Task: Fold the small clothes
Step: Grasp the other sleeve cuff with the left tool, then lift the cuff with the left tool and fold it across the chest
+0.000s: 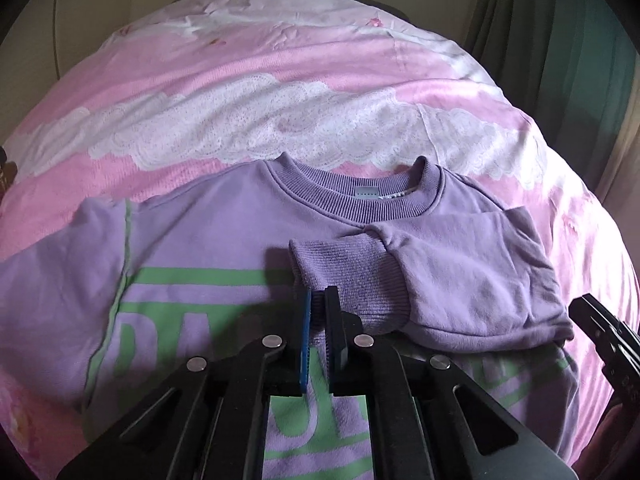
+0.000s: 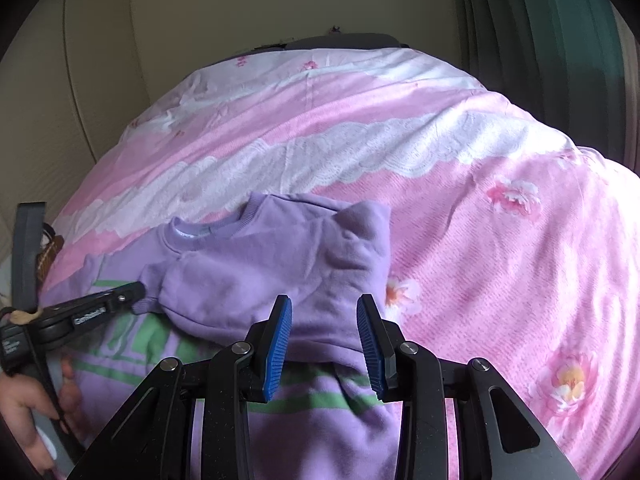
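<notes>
Left claw (image 1: 318, 300) is clenched on the ribbed cuff (image 1: 348, 276) of the sleeve folded across the purple sweatshirt (image 1: 208, 232), which lies near the bed's (image 1: 280, 72) front edge. Thin bite; a tug may slip it.

Right claw (image 2: 324, 320) hangs released over the folded sleeve (image 2: 280, 264), grasping nothing; lowering may rumple it.

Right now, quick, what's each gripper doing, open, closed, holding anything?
Left gripper: shut on the ribbed cuff of the purple sweatshirt's sleeve.
Right gripper: open, holding nothing, above the sweatshirt's folded edge.
</notes>
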A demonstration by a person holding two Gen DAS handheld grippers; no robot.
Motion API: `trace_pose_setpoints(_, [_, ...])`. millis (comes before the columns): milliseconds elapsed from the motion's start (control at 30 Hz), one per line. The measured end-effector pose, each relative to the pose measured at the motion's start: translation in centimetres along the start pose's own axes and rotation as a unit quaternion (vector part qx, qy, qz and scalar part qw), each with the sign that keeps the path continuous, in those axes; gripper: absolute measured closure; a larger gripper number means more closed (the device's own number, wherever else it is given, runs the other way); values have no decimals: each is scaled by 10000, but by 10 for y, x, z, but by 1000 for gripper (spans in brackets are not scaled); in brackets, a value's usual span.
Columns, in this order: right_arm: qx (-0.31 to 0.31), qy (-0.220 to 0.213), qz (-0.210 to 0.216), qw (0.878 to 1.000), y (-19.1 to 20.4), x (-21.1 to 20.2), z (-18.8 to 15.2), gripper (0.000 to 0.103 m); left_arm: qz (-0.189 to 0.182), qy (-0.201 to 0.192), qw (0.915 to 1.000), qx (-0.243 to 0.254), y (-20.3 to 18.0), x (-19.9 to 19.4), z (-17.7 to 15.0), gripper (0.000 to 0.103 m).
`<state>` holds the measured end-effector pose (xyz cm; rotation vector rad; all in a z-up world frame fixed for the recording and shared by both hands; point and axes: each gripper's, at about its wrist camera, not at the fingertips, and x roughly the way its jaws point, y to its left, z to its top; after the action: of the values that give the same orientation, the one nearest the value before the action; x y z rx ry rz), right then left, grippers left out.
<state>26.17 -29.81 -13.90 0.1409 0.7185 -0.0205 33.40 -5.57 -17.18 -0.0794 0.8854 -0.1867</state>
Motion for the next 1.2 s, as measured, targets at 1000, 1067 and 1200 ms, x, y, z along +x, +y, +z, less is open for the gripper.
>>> trace_pose_setpoints(1000, [-148, 57, 63, 9999, 64, -32, -1, 45, 684, -437, 9967, -57, 69, -98, -20, 55])
trace_pose_setpoints(1067, [-140, 34, 196, 9997, 85, -34, -2, 45, 867, -492, 9947, -240, 103, -115, -27, 55])
trace_pose_setpoints(1200, [-226, 25, 544, 9983, 139, -38, -7, 45, 1102, -559, 9895, -749, 168, -141, -45, 53])
